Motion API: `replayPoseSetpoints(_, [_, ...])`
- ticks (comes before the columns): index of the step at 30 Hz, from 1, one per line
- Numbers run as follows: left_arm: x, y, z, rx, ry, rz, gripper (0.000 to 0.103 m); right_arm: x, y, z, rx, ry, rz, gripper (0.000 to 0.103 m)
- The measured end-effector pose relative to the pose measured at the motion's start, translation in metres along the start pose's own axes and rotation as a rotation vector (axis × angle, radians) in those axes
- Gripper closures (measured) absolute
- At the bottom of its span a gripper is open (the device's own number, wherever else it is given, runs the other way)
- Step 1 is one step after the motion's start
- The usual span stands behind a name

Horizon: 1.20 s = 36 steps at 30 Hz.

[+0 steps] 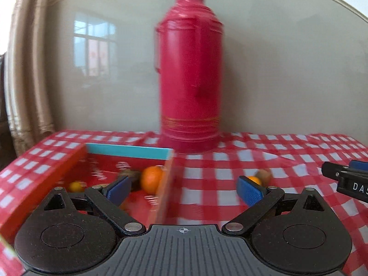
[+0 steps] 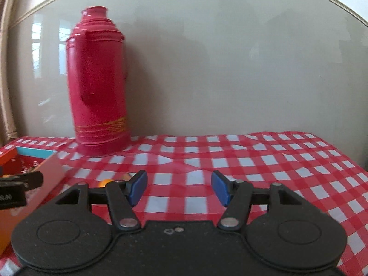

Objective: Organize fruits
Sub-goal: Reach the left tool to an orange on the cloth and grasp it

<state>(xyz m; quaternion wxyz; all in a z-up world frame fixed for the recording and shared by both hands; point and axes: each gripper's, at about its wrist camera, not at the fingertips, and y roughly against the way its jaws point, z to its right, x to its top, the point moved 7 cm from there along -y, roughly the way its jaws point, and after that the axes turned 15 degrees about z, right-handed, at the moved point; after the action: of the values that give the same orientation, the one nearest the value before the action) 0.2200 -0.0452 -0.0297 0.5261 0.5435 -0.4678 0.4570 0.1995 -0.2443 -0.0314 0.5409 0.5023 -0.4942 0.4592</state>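
your left gripper (image 1: 182, 189) hangs with its fingers (image 1: 118, 189) spread wide and nothing between them, straddling the right wall of the red box (image 1: 166, 184). inside that box, at about 10 o'clock from the gripper's centre, sits a large orange (image 1: 151, 181), with a brown kiwi (image 1: 130, 176) just beside it on its left and a small yellow-orange fruit (image 1: 76, 186) further left at 9 o'clock. the box has a turquoise far wall (image 1: 128, 150).

outside the box, on the red-and-white checked table (image 1: 230, 168), a second kiwi (image 1: 263, 174) and a small orange fruit (image 1: 255, 180) lie touching or nearly so at 2 o'clock, just behind your left gripper's right finger. motion blur softens all of these.

your right gripper (image 2: 179, 187) has its fingers (image 2: 138, 186) parted about halfway, empty, over bare cloth. a bit of orange fruit (image 2: 104, 182) peeks out behind its left finger at 9 o'clock.

a tall red thermos (image 1: 191, 73) stands upright at the back of the table at 12 o'clock, against the wall.
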Motion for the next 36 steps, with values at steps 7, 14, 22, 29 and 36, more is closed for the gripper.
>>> replayPoseSetpoints(7, [-0.014, -0.037, 0.051, -0.077, -0.053, -0.068, 0.018, -0.007, -0.025, 0.023, -0.038, -0.021, -0.047, 0.048])
replayPoseSetpoints(14, [-0.025, -0.065, 0.078, -0.12, -0.082, -0.12, 0.035, -0.014, -0.036, 0.038, -0.056, -0.015, -0.071, 0.048])
replayPoseSetpoints(22, [-0.037, -0.081, 0.088, -0.138, -0.086, -0.161, 0.045, -0.014, -0.038, 0.049, -0.067, -0.025, -0.073, 0.048])
replayPoseSetpoints(29, [-0.038, -0.084, 0.09, -0.152, -0.085, -0.176, 0.063, -0.014, -0.036, 0.049, -0.071, -0.03, -0.071, 0.047])
replayPoseSetpoints(36, [-0.033, -0.071, 0.087, -0.153, -0.105, -0.166, 0.07, -0.014, -0.035, 0.046, -0.065, -0.042, -0.073, 0.047])
